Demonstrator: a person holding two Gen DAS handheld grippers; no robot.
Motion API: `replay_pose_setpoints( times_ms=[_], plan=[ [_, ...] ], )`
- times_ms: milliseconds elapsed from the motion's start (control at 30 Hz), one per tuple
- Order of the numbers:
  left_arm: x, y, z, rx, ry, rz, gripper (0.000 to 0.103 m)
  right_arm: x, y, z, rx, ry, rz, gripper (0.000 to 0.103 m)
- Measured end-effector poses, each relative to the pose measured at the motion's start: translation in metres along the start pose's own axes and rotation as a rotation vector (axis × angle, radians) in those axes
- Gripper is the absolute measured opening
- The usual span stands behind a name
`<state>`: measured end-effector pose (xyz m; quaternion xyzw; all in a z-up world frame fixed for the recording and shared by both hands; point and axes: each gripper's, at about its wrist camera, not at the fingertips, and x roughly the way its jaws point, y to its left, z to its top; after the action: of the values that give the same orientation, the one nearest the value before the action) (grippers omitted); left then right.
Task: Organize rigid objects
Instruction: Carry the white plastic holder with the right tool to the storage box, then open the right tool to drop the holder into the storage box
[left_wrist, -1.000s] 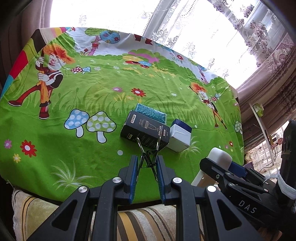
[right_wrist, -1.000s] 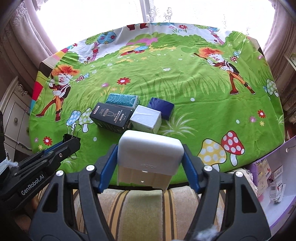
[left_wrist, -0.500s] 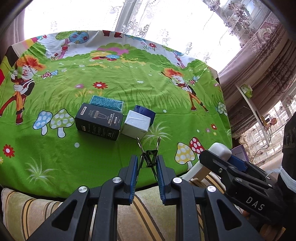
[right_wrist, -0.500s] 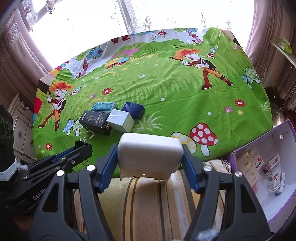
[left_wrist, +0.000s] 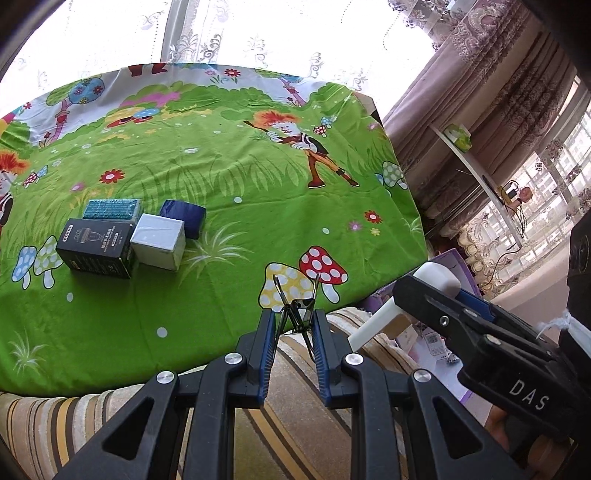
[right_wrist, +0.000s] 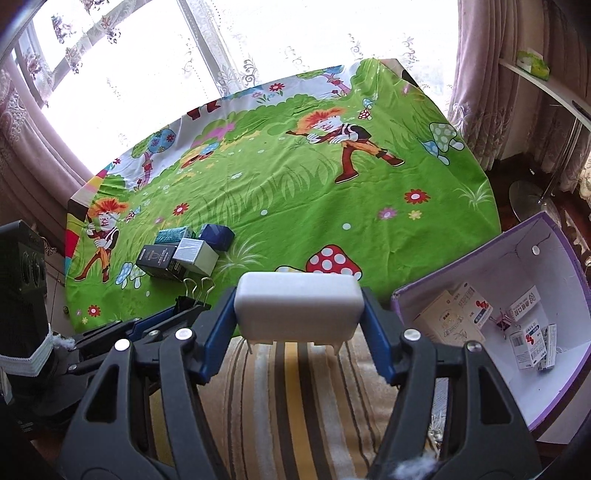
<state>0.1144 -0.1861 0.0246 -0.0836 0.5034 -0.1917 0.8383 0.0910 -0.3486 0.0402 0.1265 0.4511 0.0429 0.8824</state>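
The left tongs (left_wrist: 291, 325) are squeezing a black binder clip (left_wrist: 297, 308). The right tongs (right_wrist: 297, 325) are gripping a white block (right_wrist: 297, 308) over the striped rug (right_wrist: 295, 398), beside a purple box (right_wrist: 554, 398). Four small boxes (left_wrist: 122, 232) are sitting together on the green worktop (left_wrist: 240, 184).

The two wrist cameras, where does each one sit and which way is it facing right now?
Left wrist: sits on the left gripper, looks down along its fingers, shut on a binder clip, at the green cartoon tablecloth; the right gripper shows at right.
Right wrist: sits on the right gripper, looks down past the white plastic block it clamps, toward the purple box at right; the left gripper shows at lower left.
Shared: tablecloth, black box, silver box, both grippers, striped cushion.
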Motion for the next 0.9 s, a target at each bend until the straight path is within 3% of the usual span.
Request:
replay_pose_setpoints(
  times_ms=[567,900],
  plan=[
    [0.041,-0.108,-0.010,0.194,0.117,-0.122,0.021,-0.045,-0.148,-0.012,0.237,-0.064,-0.159,0.068],
    [0.072,-0.150,-0.018,0.274,0.214,-0.158,0.021,-0.043,-0.202,-0.007,0.294,-0.077,-0.227,0.068]
  ],
)
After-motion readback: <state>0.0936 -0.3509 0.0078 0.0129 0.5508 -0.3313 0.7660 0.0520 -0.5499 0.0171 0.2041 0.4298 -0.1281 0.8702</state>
